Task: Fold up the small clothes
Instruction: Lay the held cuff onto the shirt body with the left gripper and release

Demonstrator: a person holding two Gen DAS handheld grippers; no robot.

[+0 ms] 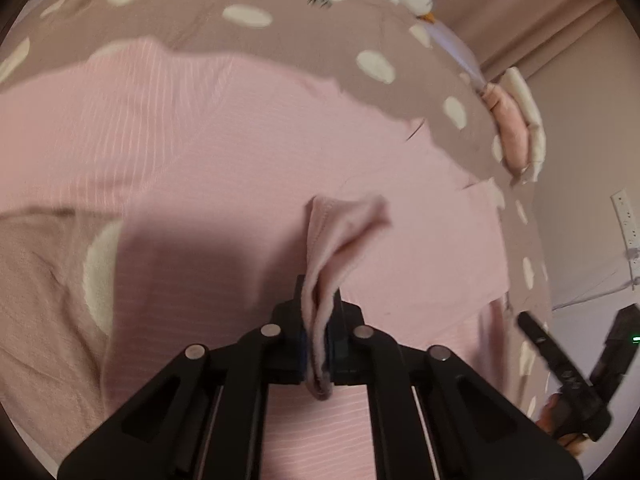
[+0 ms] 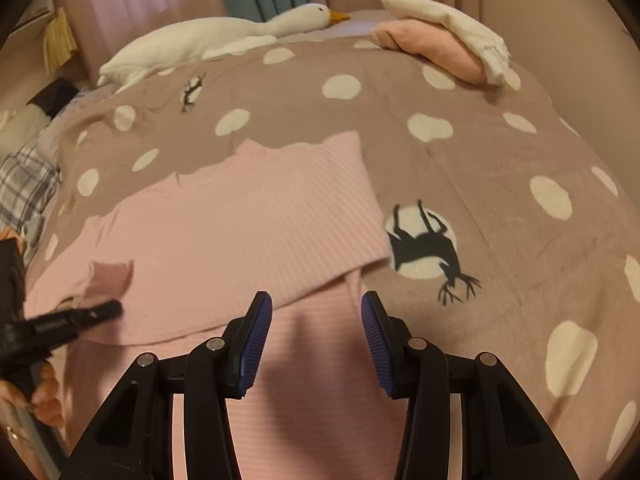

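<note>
A pink ribbed garment (image 1: 248, 152) lies spread on the spotted bedspread, partly folded over itself; it also shows in the right wrist view (image 2: 256, 224). My left gripper (image 1: 318, 344) is shut on a bunched corner of the pink garment (image 1: 340, 232) and holds it above the cloth. In the right wrist view the left gripper (image 2: 116, 310) shows at the left with the pinched corner (image 2: 110, 278). My right gripper (image 2: 316, 344) is open and empty, just above the near part of the garment. It shows at the right edge of the left wrist view (image 1: 568, 364).
A taupe bedspread (image 2: 500, 184) with white spots and deer prints covers the bed. A white goose plush (image 2: 224, 36) lies at the far side. A stack of folded pink and white clothes (image 2: 440, 36) sits at the far right. Plaid fabric (image 2: 24, 184) lies at the left.
</note>
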